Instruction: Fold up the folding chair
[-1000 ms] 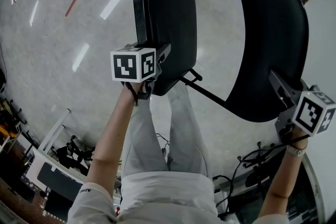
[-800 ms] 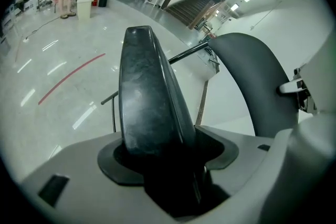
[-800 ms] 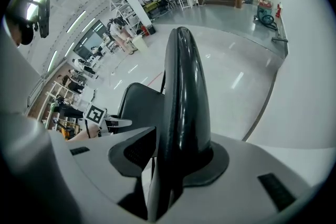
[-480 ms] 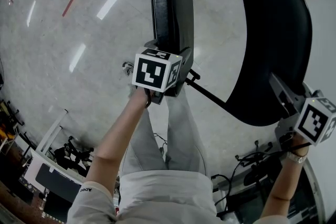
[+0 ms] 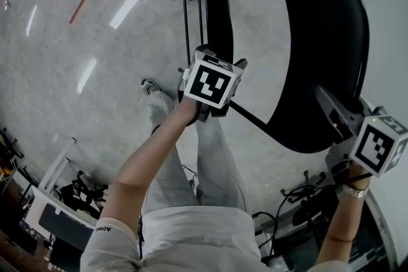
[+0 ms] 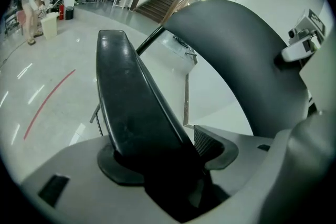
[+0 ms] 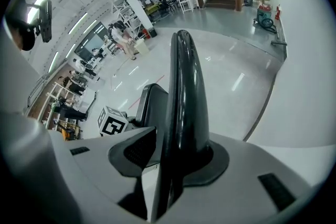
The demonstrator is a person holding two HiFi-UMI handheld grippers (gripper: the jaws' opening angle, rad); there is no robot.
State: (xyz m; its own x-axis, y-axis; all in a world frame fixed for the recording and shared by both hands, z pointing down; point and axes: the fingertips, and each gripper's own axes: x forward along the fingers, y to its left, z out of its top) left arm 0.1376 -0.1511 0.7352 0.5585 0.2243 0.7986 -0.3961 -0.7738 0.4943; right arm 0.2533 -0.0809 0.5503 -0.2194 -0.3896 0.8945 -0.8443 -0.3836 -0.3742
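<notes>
Blk folding chair [image 5: 325, 41], seat [image 5: 218, 22] upright

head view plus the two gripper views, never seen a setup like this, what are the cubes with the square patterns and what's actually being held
There is no robot here. A person holds a hand tool with two fingers, called a gripper, in each hand. The head view comes from a camera on the person's head, looking down past their arms and legs to the shiny floor. The patterned cube is simply part of a gripper; each gripper has one. Each gripper view looks along that gripper's own fingers. The left gripper is clamped on the edge of the black chair seat, which is tipped up on edge. The right gripper is clamped on the rim of the curved backrest. The chair looks partly folded.
</notes>
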